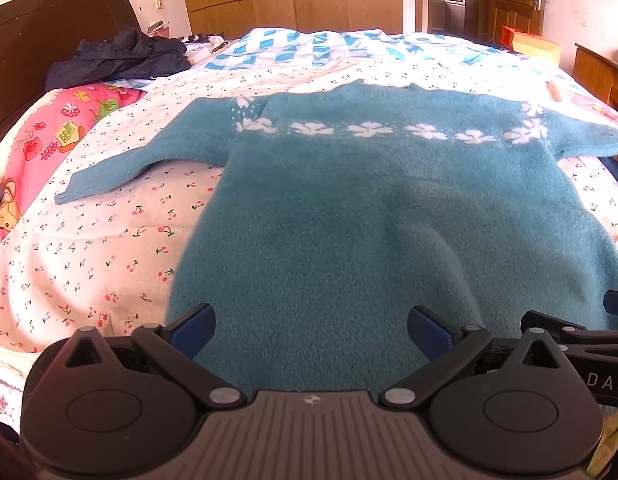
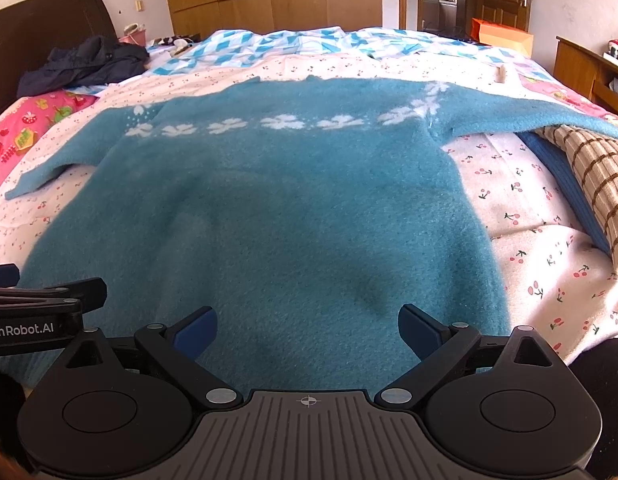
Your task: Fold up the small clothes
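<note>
Containers: we see an orange box (image 2: 503,36) past the far edge of the bed (image 2: 541,216); its contents are hidden.
Writing: we read "DAS" on the right gripper's (image 2: 308,330) arm in the left view, "enRobot.AI" on the left gripper's (image 1: 311,330) arm in the right view.
Sweater (image 1: 369,208): teal, white flowers, spread flat mid-bed, hem at the near edge, sleeves out sideways.
Grippers: both ours, jaws spread wide, empty, just above the hem, side by side.
Right edge: a checked cloth (image 2: 593,176) under the sleeve.
</note>
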The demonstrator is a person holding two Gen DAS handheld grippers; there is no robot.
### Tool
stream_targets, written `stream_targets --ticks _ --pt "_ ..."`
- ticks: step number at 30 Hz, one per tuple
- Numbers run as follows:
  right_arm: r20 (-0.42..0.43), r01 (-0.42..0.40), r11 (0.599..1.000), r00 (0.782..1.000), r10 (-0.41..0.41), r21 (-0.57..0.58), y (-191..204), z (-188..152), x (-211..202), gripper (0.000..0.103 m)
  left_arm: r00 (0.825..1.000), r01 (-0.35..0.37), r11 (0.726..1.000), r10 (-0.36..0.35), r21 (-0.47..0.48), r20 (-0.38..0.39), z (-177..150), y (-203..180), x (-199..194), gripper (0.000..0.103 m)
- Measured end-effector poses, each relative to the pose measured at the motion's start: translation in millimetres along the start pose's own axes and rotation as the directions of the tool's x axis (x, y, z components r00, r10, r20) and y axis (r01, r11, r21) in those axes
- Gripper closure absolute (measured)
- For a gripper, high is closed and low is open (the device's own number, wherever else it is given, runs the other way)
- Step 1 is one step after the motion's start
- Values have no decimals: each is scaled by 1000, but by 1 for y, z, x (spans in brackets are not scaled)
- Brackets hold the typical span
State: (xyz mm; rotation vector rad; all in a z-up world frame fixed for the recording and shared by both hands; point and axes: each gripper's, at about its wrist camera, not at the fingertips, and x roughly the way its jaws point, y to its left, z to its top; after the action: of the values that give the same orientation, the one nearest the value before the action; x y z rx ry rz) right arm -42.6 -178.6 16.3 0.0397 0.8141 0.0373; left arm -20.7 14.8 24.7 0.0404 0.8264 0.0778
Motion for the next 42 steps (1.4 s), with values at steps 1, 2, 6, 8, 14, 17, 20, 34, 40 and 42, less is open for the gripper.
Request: stream_targets --ticks 1,2,6,8,14,17,20,34,40,42 --pt "1 -1 1000 1000 1 1 0 0 0 5 1000 0 1000 0 1 0 0 0 0 0" --pt "1 -2 1000 1000 2 1 0 0 0 5 1000 0 1000 0 1 0 0 0 0 0" --pt "4 -4 1000 1000 4 4 -1 0 0 5 1000 1 1000 -1 2 1 0 0 0 0" --pt "4 -5 1000 1000 5 6 -1 0 -1 5 1000 0 1000 0 3 -1 0 -1 0 0" --pt "6 -5 1000 1000 5 9 -2 1 -1 5 1000 -1 1000 1 8 -2 0 -2 0 0" --pt "10 -4 1000 1000 4 16 -3 1 -2 5 1000 -1 1000 1 9 2 0 -3 -1 0" --pt "14 -1 1000 1000 1 17 -3 1 -2 5 1000 2 1000 -2 5 2 0 -2 -1 0" --pt "27 1 999 1000 -2 49 -12 3 -3 5 999 22 999 -21 50 -27 4 -14 4 0" --pt "28 4 997 1000 -6 73 -18 8 -4 6 999 32 997 -32 74 -7 15 -19 -2 0" --pt "54 4 996 999 -8 85 -22 13 -8 7 999 51 996 -50 78 -10 22 -22 -2 0"
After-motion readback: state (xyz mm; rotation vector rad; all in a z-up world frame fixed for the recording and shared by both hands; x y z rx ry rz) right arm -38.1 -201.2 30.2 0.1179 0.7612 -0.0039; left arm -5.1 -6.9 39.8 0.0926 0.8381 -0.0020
